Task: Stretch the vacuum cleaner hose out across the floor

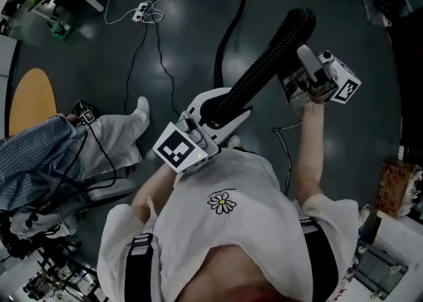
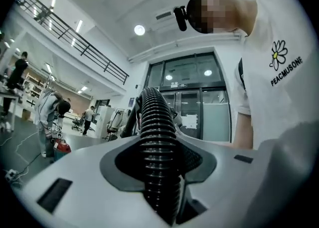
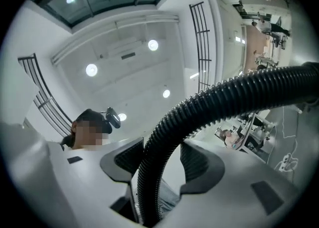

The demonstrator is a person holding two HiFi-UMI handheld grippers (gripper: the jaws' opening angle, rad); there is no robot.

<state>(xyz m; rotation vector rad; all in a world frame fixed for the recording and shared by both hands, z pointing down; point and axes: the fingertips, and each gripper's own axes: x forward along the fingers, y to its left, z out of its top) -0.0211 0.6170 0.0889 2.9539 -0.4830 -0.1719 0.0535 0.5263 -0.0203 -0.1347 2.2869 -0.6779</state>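
Observation:
In the head view a black ribbed vacuum hose (image 1: 264,63) is held in the air in front of the person, over the dark floor. My left gripper (image 1: 228,106) is shut on its lower end. In the left gripper view the hose (image 2: 155,122) is pinched between both pads. My right gripper (image 1: 295,64) is further up the hose, just below its bend. In the right gripper view the hose (image 3: 224,95) runs between the jaws and leans on one pad. A clear gap shows at the other pad, so that gripper (image 3: 162,164) is open.
A smooth black tube (image 1: 228,36) curves across the floor ahead. Thin cables and a power strip (image 1: 142,11) lie at the upper left. A seated person's leg (image 1: 112,139) and a round wooden top (image 1: 30,99) are at left. A box (image 1: 396,185) stands at right.

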